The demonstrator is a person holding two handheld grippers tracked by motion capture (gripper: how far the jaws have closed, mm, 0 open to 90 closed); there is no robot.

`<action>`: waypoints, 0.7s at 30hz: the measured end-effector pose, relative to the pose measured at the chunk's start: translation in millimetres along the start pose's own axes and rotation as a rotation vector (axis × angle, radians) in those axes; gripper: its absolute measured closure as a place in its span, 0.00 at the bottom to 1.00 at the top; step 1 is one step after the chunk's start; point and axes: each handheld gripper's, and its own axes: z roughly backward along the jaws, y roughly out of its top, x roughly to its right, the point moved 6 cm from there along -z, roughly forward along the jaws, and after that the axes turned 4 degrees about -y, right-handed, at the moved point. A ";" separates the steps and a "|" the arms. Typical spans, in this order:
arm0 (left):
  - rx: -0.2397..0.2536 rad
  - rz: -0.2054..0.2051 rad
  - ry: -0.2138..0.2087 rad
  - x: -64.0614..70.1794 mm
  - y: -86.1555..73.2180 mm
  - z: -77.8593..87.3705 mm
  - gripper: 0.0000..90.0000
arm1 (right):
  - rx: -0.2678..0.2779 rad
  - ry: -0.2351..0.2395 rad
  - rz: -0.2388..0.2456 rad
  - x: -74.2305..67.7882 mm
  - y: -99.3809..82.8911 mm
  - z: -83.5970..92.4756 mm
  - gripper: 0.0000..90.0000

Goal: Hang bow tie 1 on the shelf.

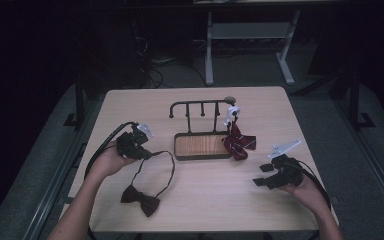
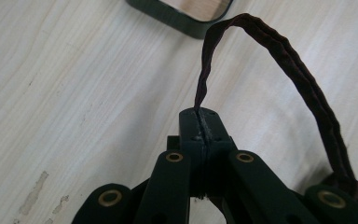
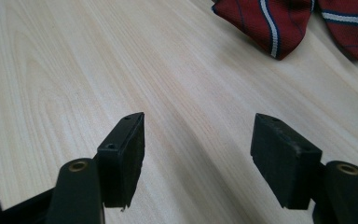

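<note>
A dark maroon bow tie (image 1: 140, 199) lies near the table's front left, its thin neck strap (image 1: 172, 167) looping up to my left gripper (image 1: 147, 153). That gripper is shut on the strap (image 2: 307, 93), which rises from between the pressed pads (image 2: 200, 126) and arches over to the right. A red striped bow tie (image 1: 238, 142) hangs from the right end of a black rack (image 1: 200, 105) and rests on the table; its wings (image 3: 279, 23) lie beyond my right gripper (image 3: 198, 149). My right gripper (image 1: 263, 174) hovers open over bare wood at the front right.
The rack stands on a black-rimmed wooden base tray (image 1: 202, 156) at the table's middle; a corner of the tray (image 2: 182, 21) lies ahead of the left gripper. Beyond the far table edge are dark floor and white desk legs (image 1: 209, 47).
</note>
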 end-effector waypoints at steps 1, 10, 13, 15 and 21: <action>0.002 0.002 -0.003 0.6 0.3 1.2 1.00 | -0.001 0.000 0.000 -0.1 0.0 -0.1 0.39; 0.003 -0.025 -0.012 7.6 3.2 13.3 1.00 | -0.001 -0.004 -0.001 2.4 -1.4 1.3 0.39; 0.006 -0.034 -0.008 9.2 4.6 17.7 1.00 | 0.002 -0.009 -0.007 3.4 -1.7 3.1 0.39; 0.010 -0.037 -0.011 10.9 5.5 20.9 1.00 | 0.004 -0.013 -0.007 4.6 -2.2 3.7 0.39; 0.012 -0.054 -0.012 18.5 7.6 27.8 1.00 | 0.006 -0.015 -0.009 5.9 -2.9 4.5 0.39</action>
